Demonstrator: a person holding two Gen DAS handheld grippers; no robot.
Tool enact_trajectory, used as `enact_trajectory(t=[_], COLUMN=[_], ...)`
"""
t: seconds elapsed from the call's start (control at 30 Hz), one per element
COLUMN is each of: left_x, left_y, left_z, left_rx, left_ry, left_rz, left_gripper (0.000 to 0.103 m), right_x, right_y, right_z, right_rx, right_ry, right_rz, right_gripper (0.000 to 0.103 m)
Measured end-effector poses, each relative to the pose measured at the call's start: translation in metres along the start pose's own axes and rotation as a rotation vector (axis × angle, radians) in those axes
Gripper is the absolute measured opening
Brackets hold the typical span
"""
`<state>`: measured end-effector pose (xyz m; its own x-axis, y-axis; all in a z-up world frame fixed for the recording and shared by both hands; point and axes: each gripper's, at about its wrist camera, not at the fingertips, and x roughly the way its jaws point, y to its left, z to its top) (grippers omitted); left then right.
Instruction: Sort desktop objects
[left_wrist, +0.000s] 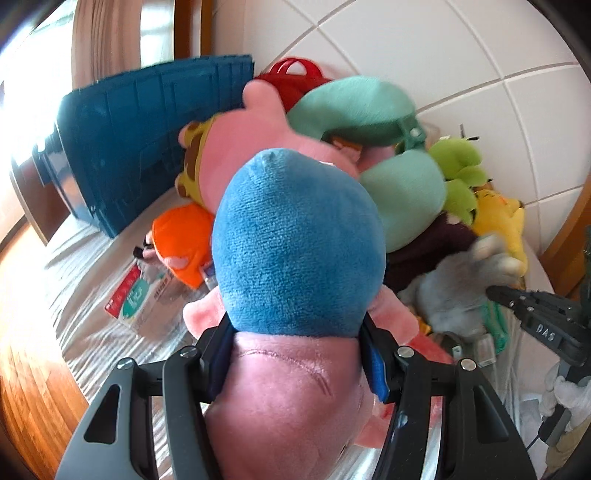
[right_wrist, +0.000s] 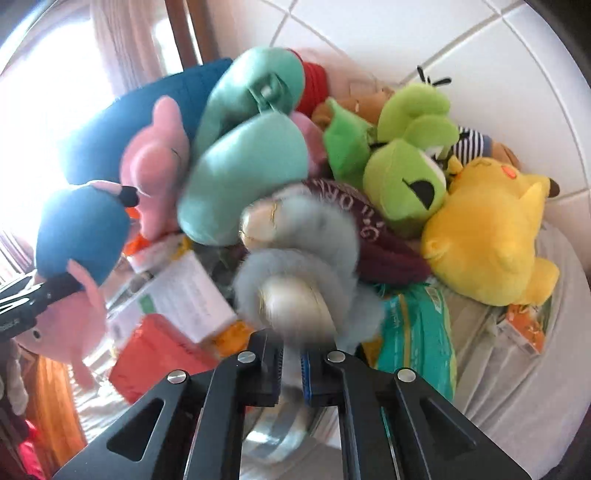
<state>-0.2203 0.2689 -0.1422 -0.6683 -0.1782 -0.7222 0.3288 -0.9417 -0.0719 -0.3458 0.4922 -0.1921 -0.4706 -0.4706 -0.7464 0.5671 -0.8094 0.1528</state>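
White wall tiles back a sheet-covered counter (left_wrist: 85, 295) heaped with toys, where the left tool (left_wrist: 295, 354) clamps a pink-and-blue plush (left_wrist: 295, 251) lifted clear for sorting, while the right tool (right_wrist: 291, 373) pinches a grey furry toy (right_wrist: 306, 258) atop the pile.

Fuzzy blue-pink plush toy (left_wrist: 295, 251), matt blue plastic crate (left_wrist: 140, 147), glossy wood floor (left_wrist: 29, 387)

grey furry toy (right_wrist: 295, 258) motion-blurred, pink-and-blue plush (left_wrist: 295, 258) hiding table centre, its lower body cut off
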Motion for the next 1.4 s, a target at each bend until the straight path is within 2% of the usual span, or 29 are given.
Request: enact_trajectory(t=[0.23,0.27,0.3,0.37,0.43,0.67,0.73,0.77,0.8,0.9,1.03,1.2,1.4], left_x=[-0.001,0.003,0.006,0.015,0.026,0.064,0.072,0.074,0.075,0.071,0.057,0.017,-0.023], left_y=[0.007,0.008,0.007,0.006,0.006,0.002,0.001,0.001,0.001,-0.001,-0.002,-0.006,0.004], left_z=[-0.007,-0.008,-0.01,-0.011,-0.011,0.001,0.003,0.003,0.004,0.009,0.016,0.025,0.031], left_rx=[-0.011,-0.011,-0.011,-0.01,-0.011,-0.01,-0.008,-0.006,-0.003,0.001,0.001,0.018,0.019], left_ry=[0.019,0.028,0.036,0.05,0.061,0.09,0.098,0.097,0.095,0.083,0.055,-0.03,-0.096], left_rz=[-0.005,-0.006,-0.005,-0.004,-0.003,-0.013,-0.013,-0.014,-0.015,-0.03,-0.05,-0.082,-0.091], left_gripper=[0.058,0.058,0.058,0.058,0.058,0.058,0.058,0.058,0.058,0.058,0.058,0.058,0.058], right_x=[0.014,0.017,0.02,0.027,0.033,0.08,0.098,0.104,0.105,0.089,0.044,-0.004,-0.033], right_y=[-0.003,-0.002,-0.002,-0.003,-0.002,-0.004,-0.004,-0.005,-0.008,-0.01,0.001,0.015,0.048], right_z=[-0.029,-0.031,-0.032,-0.033,-0.032,-0.014,-0.011,-0.01,-0.008,-0.001,0.011,0.023,0.034], right_rx=[0.088,0.092,0.093,0.092,0.085,0.068,0.063,0.064,0.082,0.106,0.081,0.056,0.026], right_ry=[0.056,0.058,0.056,0.049,0.038,0.025,0.044,0.052,0.042,0.006,-0.065,-0.138,-0.176], right_rz=[0.018,0.015,0.013,0.012,0.009,-0.04,-0.068,-0.087,-0.087,-0.061,-0.037,-0.024,0.016], right_gripper=[0.011,0.021,0.036,0.054,0.056,0.084,0.081,0.054,0.05,0.047,0.047,0.047,0.047])
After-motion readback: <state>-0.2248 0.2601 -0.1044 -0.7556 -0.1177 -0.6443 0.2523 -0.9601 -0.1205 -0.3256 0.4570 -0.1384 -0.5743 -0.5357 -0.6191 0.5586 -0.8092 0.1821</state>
